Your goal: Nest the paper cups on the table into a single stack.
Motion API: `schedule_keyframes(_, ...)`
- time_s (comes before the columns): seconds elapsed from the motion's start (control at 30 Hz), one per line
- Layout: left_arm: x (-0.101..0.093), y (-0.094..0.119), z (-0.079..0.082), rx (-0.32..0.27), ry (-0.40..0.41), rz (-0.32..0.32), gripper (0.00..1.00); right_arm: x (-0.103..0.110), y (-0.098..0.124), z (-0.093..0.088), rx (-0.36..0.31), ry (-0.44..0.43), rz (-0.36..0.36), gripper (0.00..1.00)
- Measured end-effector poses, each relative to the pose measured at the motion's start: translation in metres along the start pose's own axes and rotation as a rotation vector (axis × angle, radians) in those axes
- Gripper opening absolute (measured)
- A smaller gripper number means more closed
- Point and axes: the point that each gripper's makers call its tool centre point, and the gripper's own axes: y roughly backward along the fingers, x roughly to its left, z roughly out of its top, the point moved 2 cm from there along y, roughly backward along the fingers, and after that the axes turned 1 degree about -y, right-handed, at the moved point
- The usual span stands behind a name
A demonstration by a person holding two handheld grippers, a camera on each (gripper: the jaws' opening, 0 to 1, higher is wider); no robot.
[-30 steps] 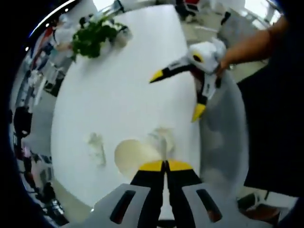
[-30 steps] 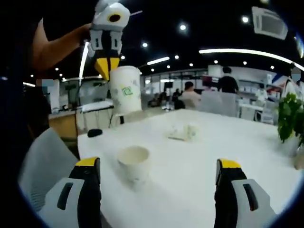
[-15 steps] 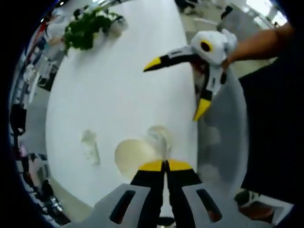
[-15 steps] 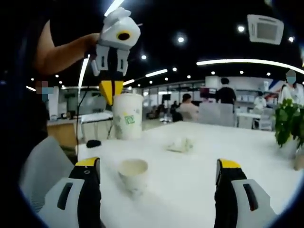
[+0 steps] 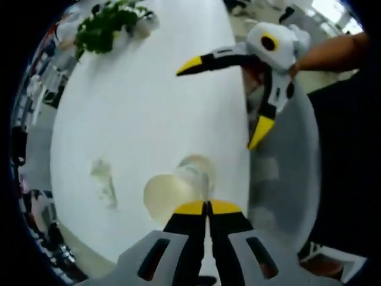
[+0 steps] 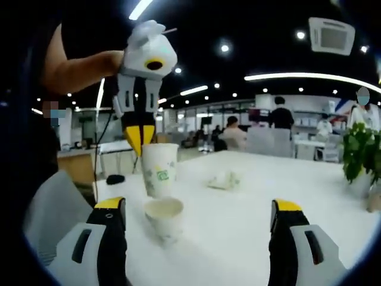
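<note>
Paper cup (image 6: 159, 170), upright, hangs pinched by its rim in the left tool (image 6: 138, 138) at left-centre of the right gripper view; directly beneath and slightly nearer stands the second cup (image 6: 164, 218) on the counter (image 6: 238, 232); right tool (image 6: 199, 229) gapes wide, empty.

Held paper cup (image 6: 159, 170) rim partly hidden behind left gripper (image 6: 138, 140) fingers. In left gripper view, lower cup (image 5: 199, 173) mostly hidden under held one, both blurry. Crumpled thing on tabletop (image 6: 223, 179) too blurry to name. Potted plant (image 6: 361, 149) cut off at edge. Far people small, fuzzy.
</note>
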Motion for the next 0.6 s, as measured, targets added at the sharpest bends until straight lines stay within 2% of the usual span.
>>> schedule_keyframes(0.13, -0.006, -0.012, 0.002, 0.001, 0.001, -0.025, 0.00, 0.001, -0.001, -0.001, 0.005, -0.004, 0.004, 1.00)
schedule_keyframes(0.4, -0.010, -0.037, 0.002, 0.024, -0.016, -0.034, 0.00, 0.001, -0.001, -0.001, 0.008, -0.007, 0.008, 0.99)
schedule_keyframes(0.5, -0.010, -0.044, -0.001, 0.051, -0.068, -0.031, 0.00, 0.001, -0.001, -0.002, 0.008, -0.012, 0.007, 0.99)
schedule_keyframes(0.6, -0.009, -0.050, -0.002, 0.060, -0.076, -0.021, 0.00, 0.002, -0.002, -0.002, 0.012, -0.010, 0.010, 0.99)
